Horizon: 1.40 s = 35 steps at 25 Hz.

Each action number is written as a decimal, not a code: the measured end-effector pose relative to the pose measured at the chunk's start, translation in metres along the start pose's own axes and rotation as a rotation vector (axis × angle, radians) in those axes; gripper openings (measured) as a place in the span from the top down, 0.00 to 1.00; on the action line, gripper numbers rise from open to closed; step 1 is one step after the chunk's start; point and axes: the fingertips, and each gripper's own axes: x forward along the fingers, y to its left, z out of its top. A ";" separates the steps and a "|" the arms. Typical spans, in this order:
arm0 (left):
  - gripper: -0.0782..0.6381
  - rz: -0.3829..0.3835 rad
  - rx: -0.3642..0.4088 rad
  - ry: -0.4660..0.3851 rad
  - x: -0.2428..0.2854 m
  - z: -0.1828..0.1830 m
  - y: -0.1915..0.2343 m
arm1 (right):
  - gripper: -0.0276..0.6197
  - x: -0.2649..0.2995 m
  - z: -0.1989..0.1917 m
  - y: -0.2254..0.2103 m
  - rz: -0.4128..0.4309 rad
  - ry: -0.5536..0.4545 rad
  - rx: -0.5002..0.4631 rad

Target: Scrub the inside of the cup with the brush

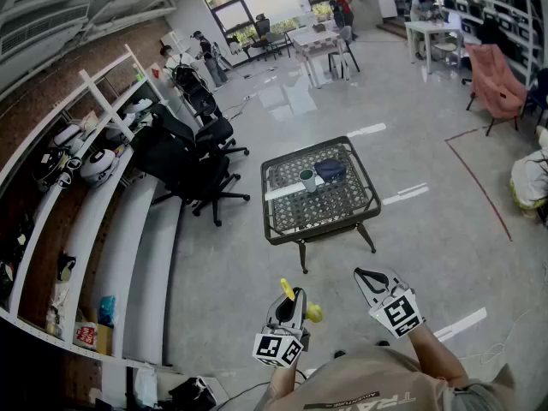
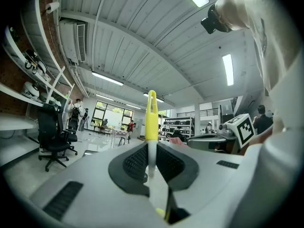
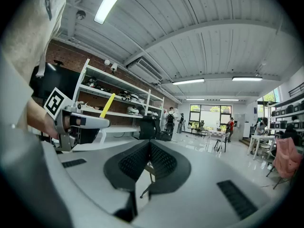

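Your left gripper [image 1: 289, 300] is clamped on the brush [image 1: 286, 288]. In the left gripper view the ribbed black pads [image 2: 135, 163] pinch the pale, translucent part of its stem, and the slim yellow plastic handle [image 2: 151, 118] stands straight up beyond them, ending in a narrow slotted loop. In the head view a rounded yellow bit shows at the gripper's right side. I cannot make out any bristles.

Your right gripper [image 1: 370, 278] is closed with nothing in it. Its dark textured pads [image 3: 164, 161] meet in the right gripper view, and it sits level with the left gripper and just beside it.

The cup [image 1: 307, 180] is well ahead of you, small, pale and upright. It stands near the middle of a square worktop [image 1: 325, 223] with a woven lattice top, a dark metal frame and curved legs. A soft-looking dark blue bundle [image 1: 331, 171] lies just beside the cup on the right, and a flat white strip [image 1: 287, 192] runs across the weave to the cup's left.

Between you and the worktop's near edge lies open, glossy grey floor [image 1: 248, 264]. Black office chairs [image 1: 201, 165] crowd its left side, in front of long wall shelves [image 1: 111, 229]. To the right the floor is open as far as a red line [image 1: 479, 187].
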 end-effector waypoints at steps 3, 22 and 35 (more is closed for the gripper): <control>0.83 -0.005 -0.007 -0.002 0.000 0.000 0.008 | 0.93 0.006 0.001 0.006 0.026 0.001 0.015; 0.83 -0.054 -0.021 0.052 -0.001 -0.021 0.075 | 0.93 0.045 -0.019 0.014 -0.045 0.065 0.109; 0.83 -0.064 -0.058 0.085 0.060 -0.034 0.090 | 0.93 0.092 -0.051 -0.053 -0.034 0.126 0.156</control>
